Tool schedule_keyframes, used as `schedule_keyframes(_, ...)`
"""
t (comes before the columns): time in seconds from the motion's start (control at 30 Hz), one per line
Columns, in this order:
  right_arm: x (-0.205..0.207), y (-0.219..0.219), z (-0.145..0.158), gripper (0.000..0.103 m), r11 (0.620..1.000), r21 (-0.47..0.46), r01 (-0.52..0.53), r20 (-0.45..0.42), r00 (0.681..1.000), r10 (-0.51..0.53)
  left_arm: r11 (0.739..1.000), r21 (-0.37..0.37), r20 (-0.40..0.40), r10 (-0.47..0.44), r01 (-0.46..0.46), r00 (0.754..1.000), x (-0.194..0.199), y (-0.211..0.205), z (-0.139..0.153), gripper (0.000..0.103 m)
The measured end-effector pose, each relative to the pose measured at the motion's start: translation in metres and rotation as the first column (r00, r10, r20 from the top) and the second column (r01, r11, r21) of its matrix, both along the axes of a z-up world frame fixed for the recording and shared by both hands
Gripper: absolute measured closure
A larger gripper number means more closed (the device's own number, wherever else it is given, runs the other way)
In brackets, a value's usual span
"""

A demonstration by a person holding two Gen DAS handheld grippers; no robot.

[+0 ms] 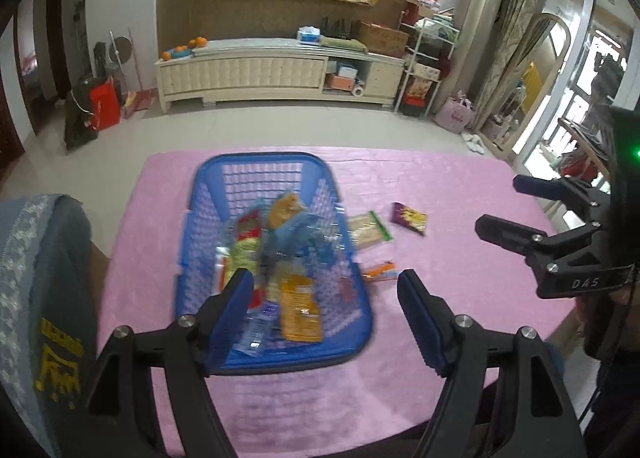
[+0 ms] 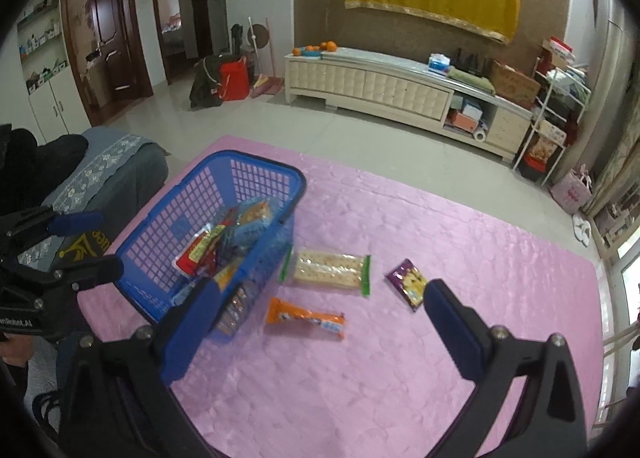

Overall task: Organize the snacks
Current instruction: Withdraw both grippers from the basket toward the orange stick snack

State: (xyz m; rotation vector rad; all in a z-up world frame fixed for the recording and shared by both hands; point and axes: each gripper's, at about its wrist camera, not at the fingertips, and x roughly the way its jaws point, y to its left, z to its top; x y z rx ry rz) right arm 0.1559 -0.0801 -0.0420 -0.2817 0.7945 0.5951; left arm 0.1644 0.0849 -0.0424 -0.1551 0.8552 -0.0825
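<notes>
Left wrist view: left gripper [image 1: 325, 318] hangs above the near end of the blue basket [image 1: 256, 165], jaws spread wide, nothing between the pads. Basket already holds a heap of wrappers. 3 snacks lie outside it on the pink mat [image 1: 460, 338], all on the basket's right: cracker pack [image 1: 370, 232] touching or just beside the basket wall, orange bar [image 1: 380, 272] near the same wall and closer to the camera, purple packet [image 1: 409, 218] farther right. Right gripper [image 1: 498, 205] shows at the right edge, jaws apart and empty, on the snacks' side of the basket.

Right wrist view: right gripper [image 2: 316, 306] points down at the mat, jaws wide, empty. Orange bar [image 2: 306, 318] lies just ahead between the 2 fingers, long axis running left-right across the jaw gap, so my guess is the right hand takes it. Cracker pack [image 2: 326, 266] sits beyond it, same axis; purple packet [image 2: 407, 284] right of both. This view shows the 3 snacks sharp and fully clear of the basket [image 2: 160, 225]; the left one blurs them.
</notes>
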Motion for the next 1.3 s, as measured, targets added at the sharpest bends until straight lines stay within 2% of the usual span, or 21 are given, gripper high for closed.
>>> schedule_keyframes(0.17, 0.0, -0.025, -0.005, 0.0, 1.0, 0.0, 0.009, -0.006, 1.0, -0.009, 1.0, 0.011, -0.006, -0.012, 0.012, 1.0, 0.004, -0.031, -0.004, 0.03)
schedule_keyframes(0.33, 0.002, -0.049, -0.012, 0.0, 1.0, 0.011, 0.025, -0.01, 1.0, -0.025, 0.999, -0.042, -0.043, 0.008, -0.01, 0.999, 0.005, -0.057, -0.016, 0.03)
schedule_keyframes(0.53, 0.007, -0.075, -0.029, 0.0, 0.999, 0.025, 0.038, -0.033, 0.999, -0.037, 0.998, -0.036, -0.104, 0.052, -0.056, 0.993, 0.013, -0.094, -0.035, 0.03)
schedule_keyframes(0.63, 0.011, -0.084, -0.039, 0.0, 0.999, 0.021, 0.039, -0.058, 0.998, -0.037, 0.993, -0.073, -0.123, 0.086, -0.095, 0.989, 0.018, -0.107, -0.044, 0.03)
schedule_keyframes(0.8, 0.021, -0.097, -0.057, 0.0, 0.999, 0.008, 0.043, -0.061, 0.997, -0.042, 0.967, -0.094, -0.144, 0.223, -0.238, 0.964, 0.024, -0.122, -0.067, 0.03)
schedule_keyframes(0.9, 0.032, -0.106, -0.07, 0.0, 0.998, 0.007, 0.062, -0.062, 0.996, -0.061, 0.942, -0.094, -0.153, 0.305, -0.321, 0.94, 0.03, -0.13, -0.082, 0.03)
schedule_keyframes(1.03, 0.049, -0.112, -0.089, 0.0, 0.999, -0.007, 0.05, -0.079, 0.996, -0.051, 0.904, -0.145, -0.193, 0.372, -0.402, 0.908, 0.038, -0.133, -0.103, 0.03)
schedule_keyframes(1.13, 0.064, -0.115, -0.104, 0.0, 0.999, -0.01, 0.036, -0.089, 0.995, -0.037, 0.889, -0.127, -0.255, 0.4, -0.44, 0.881, 0.051, -0.139, -0.124, 0.03)
schedule_keyframes(1.3, 0.079, -0.113, -0.133, 0.0, 0.999, -0.036, 0.023, -0.084, 0.996, -0.026, 0.858, -0.095, -0.275, 0.465, -0.505, 0.842, 0.07, -0.146, -0.153, 0.03)
